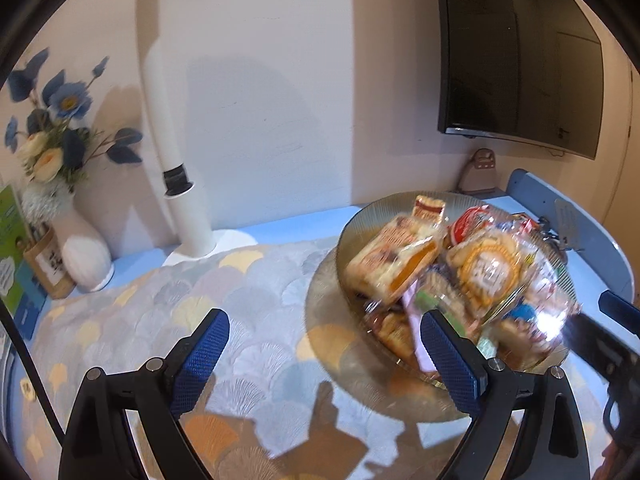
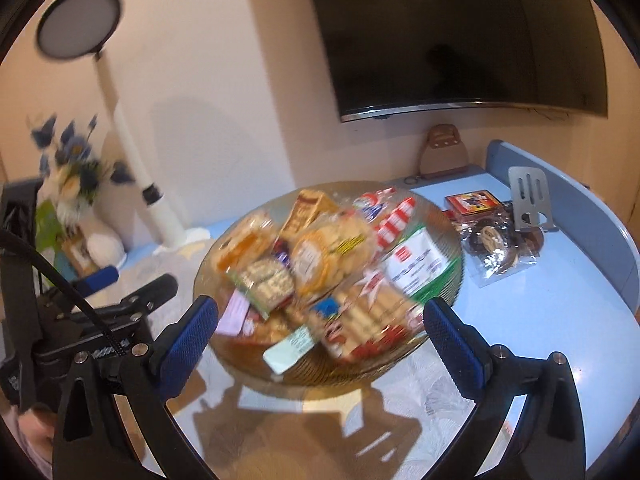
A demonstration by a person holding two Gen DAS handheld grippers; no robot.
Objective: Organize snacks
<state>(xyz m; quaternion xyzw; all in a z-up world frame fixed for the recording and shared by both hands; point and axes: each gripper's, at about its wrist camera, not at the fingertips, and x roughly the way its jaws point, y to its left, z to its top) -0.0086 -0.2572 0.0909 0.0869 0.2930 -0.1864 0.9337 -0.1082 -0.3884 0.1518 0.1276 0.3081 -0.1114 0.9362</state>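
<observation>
A ribbed glass bowl (image 2: 452,248) heaped with wrapped snacks (image 2: 320,256) stands on a patterned mat on the blue table; it also shows at the right of the left wrist view (image 1: 352,236), with its snacks (image 1: 484,268). My left gripper (image 1: 324,356) is open and empty, just left of the bowl's near rim; it also shows at the left edge of the right wrist view (image 2: 120,280). My right gripper (image 2: 320,336) is open and empty, its fingers either side of the bowl's near edge. It shows at the far right of the left wrist view (image 1: 600,320).
A red snack box (image 2: 472,204) and a clear bag of brown cookies (image 2: 500,248) lie on the table right of the bowl, by a metal stand (image 2: 528,196). A white lamp (image 1: 176,184), a flower vase (image 1: 80,248) and a wall TV (image 2: 460,32) stand behind.
</observation>
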